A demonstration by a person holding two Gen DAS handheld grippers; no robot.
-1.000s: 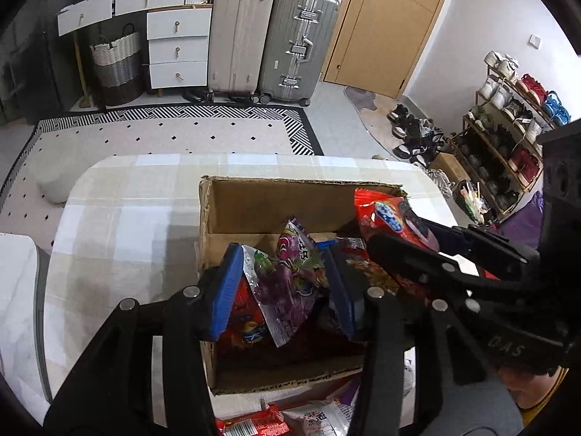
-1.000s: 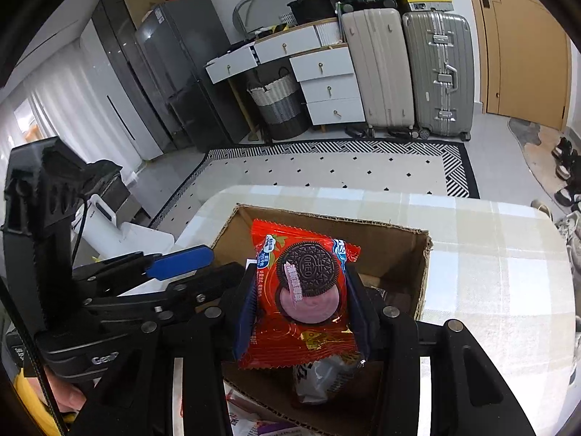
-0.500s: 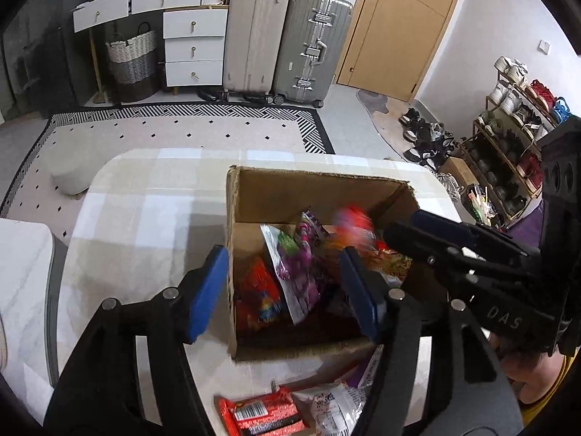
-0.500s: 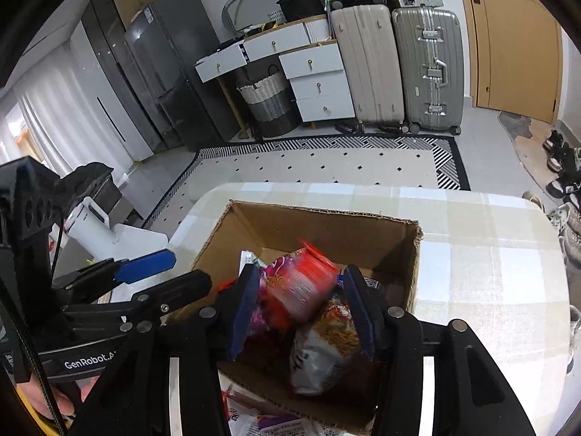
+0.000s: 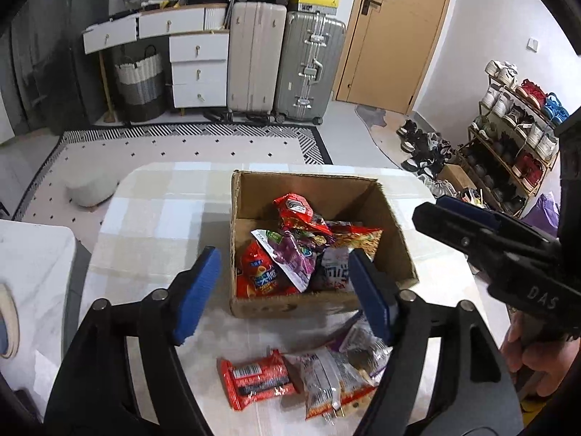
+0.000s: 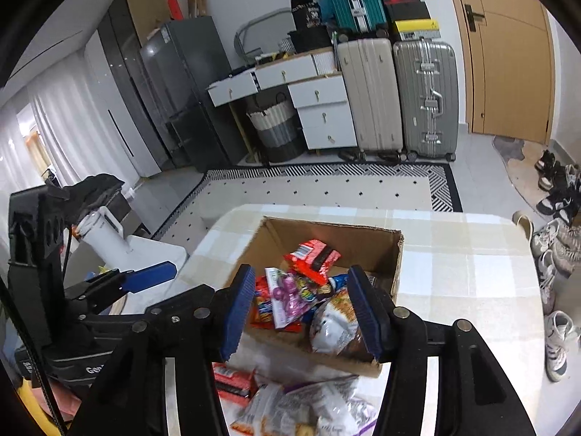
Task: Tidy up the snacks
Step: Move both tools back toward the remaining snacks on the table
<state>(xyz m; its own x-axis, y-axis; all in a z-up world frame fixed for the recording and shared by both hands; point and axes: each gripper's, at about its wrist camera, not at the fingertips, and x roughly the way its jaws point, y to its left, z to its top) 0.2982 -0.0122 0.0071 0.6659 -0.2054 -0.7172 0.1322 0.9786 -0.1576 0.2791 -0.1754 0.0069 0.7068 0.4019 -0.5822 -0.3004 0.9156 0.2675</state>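
— Checked tablecloth, luggage behind. From the left wrist?
— Left gripper has just been opening, jaws apart, nothing between; cardboard box mid-table holds snack packets; loose packets lie near.
— Right wrist?
— Right gripper, also just opening, hangs empty over the box. Packets look light, crinkly, slippery; I'd pinch the red wrapper across its flat middle.

Loose snack packets are cut off by the bottom edge.
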